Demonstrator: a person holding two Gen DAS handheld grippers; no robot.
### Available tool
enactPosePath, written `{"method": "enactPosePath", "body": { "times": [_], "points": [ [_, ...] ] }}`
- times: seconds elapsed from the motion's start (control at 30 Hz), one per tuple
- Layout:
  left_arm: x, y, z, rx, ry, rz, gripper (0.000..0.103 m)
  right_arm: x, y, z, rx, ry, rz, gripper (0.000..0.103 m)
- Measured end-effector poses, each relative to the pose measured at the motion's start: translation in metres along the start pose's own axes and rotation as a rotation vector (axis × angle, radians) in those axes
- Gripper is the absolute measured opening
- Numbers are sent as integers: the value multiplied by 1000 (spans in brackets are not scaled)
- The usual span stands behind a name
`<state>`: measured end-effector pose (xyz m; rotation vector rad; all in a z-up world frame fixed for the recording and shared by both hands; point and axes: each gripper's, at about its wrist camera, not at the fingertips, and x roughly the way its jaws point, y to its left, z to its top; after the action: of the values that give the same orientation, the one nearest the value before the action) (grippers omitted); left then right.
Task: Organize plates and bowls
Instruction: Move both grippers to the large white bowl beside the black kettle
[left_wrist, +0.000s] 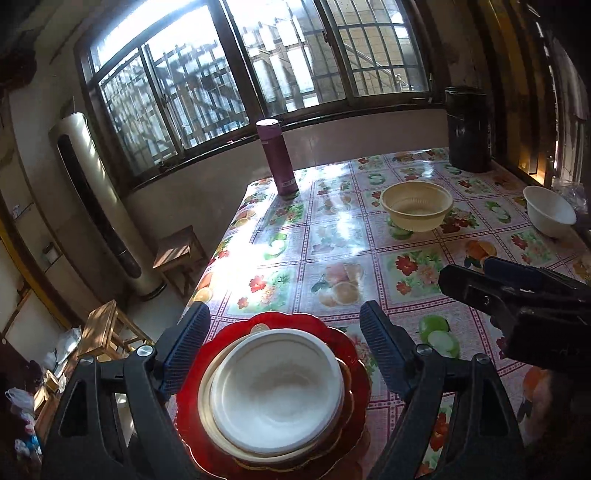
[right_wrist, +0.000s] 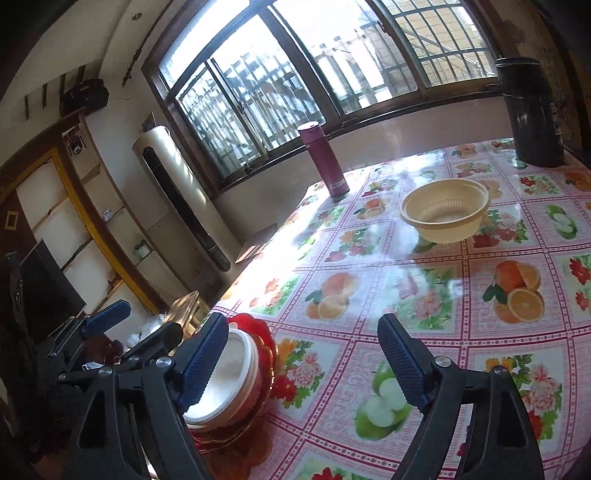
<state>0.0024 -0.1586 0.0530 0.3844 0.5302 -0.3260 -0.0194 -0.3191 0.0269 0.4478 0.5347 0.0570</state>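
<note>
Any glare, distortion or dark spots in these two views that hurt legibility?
Left wrist view: sun through the window washes out the tablecloth at its left edge; fisheye bends the frame; corners are dark. Right wrist view: the same glare on the cloth near the purple flask; the white bowl stays readable; the left side is dim.

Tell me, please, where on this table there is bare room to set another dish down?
The widest free patch is mid-table, between the red plate stack, the purple flask and the cream bowl. The cloth under the right tool is bare too. It is more crowded on the right in the left wrist view, around the white bowl.
</note>
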Motion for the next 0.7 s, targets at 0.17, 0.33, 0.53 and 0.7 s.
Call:
{"method": "enactPosePath", "body": {
  "times": [0.17, 0.33, 0.53, 0.7],
  "points": [
    [4, -54, 22, 39, 0, -103, 84, -37, -49, 12, 28, -34, -87, 86],
    [10, -117, 39, 70, 41, -251, 84, -74, -103, 24, 42, -46, -209, 88],
    [22, -182, 64, 111, 105, -373, 84, -109, -154, 37, 41, -54, -373, 88],
    [31, -211, 85, 96, 132, -426, 84, -133, -189, 49, 33, -79, -453, 88]
  ]
}}
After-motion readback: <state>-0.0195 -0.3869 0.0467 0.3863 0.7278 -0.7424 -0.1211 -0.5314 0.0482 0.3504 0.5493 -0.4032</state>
